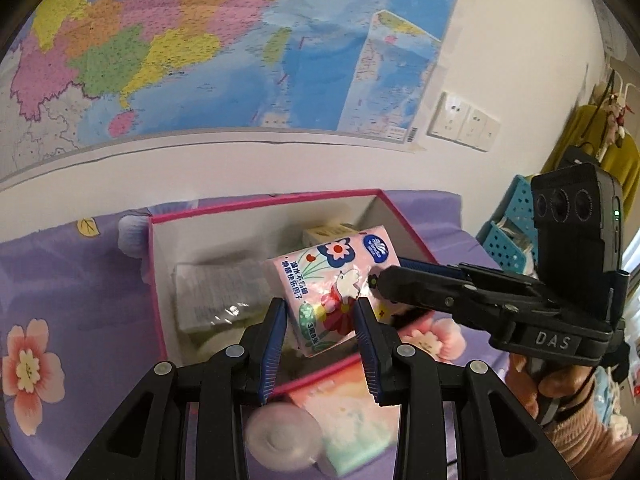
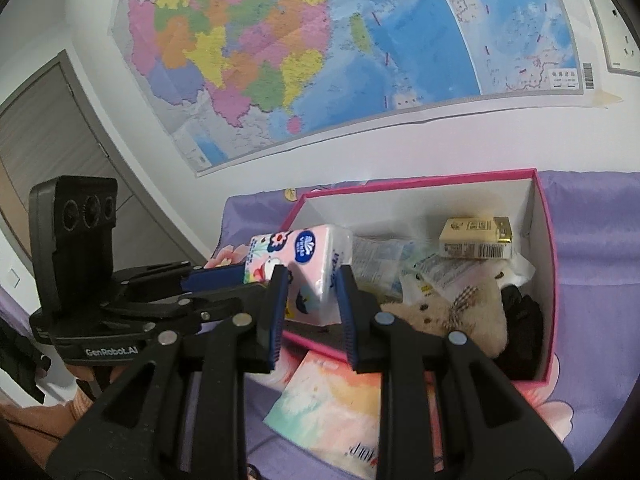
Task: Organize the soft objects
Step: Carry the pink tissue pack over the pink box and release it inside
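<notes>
A pink pack of tissues (image 1: 336,292) is held up in the middle of the left wrist view, just over the open pink box (image 1: 256,208). The left gripper (image 1: 320,344) is closed on the lower part of the pack, with one blue pad (image 1: 272,348) pressed on each side. The right gripper (image 1: 394,276) is seen coming in from the right of that view, and its tip is placed against the pack's right edge.

In the right wrist view the same pack (image 2: 308,272) is seen in the middle, and the right gripper (image 2: 312,312) is closed on its near end (the pack is squeezed between the two blue pads). The left gripper (image 2: 216,276) is seen at the left, touching the pack's side.

Inside the box (image 2: 544,264), at the right of that view, a fluffy beige toy bear (image 2: 452,312), a small yellow carton (image 2: 476,240) and something black (image 2: 520,316) are kept. A flat pastel packet (image 2: 332,412) is laid on the purple flowered cloth (image 2: 592,240) at the bottom. A big map (image 2: 320,40) is stuck on the wall at the top.
</notes>
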A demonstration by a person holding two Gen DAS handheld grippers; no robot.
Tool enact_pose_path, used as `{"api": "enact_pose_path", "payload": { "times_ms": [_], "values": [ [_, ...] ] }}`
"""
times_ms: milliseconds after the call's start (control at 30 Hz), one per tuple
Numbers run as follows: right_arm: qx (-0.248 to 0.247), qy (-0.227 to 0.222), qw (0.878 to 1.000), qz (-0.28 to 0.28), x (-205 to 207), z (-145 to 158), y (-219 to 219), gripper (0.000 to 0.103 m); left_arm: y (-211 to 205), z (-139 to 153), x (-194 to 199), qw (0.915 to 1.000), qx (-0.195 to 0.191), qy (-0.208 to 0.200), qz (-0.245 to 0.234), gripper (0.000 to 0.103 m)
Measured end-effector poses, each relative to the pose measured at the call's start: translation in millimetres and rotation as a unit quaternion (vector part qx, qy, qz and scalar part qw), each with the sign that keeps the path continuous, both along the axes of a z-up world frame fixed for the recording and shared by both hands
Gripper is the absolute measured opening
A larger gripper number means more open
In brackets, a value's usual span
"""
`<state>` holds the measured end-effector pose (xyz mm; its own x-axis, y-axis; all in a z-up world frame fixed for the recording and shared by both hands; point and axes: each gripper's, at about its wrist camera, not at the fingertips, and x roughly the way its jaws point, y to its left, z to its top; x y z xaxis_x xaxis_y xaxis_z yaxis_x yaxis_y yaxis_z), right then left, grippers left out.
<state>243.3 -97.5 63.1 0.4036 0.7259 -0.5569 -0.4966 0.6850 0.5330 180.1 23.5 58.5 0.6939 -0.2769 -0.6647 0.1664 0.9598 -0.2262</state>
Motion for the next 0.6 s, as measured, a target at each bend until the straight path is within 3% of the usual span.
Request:
{"api": "enact_pose_path", "payload": {
  "times_ms": [600],
  "values": [
    [-0.029, 0.048, 0.998, -0.036, 46.5, -41.3, 18.1, 0.028, 13.2, -29.9, 58.8, 0.9983, 0.011, 0.054, 0.017, 0.034]
  ]
}}
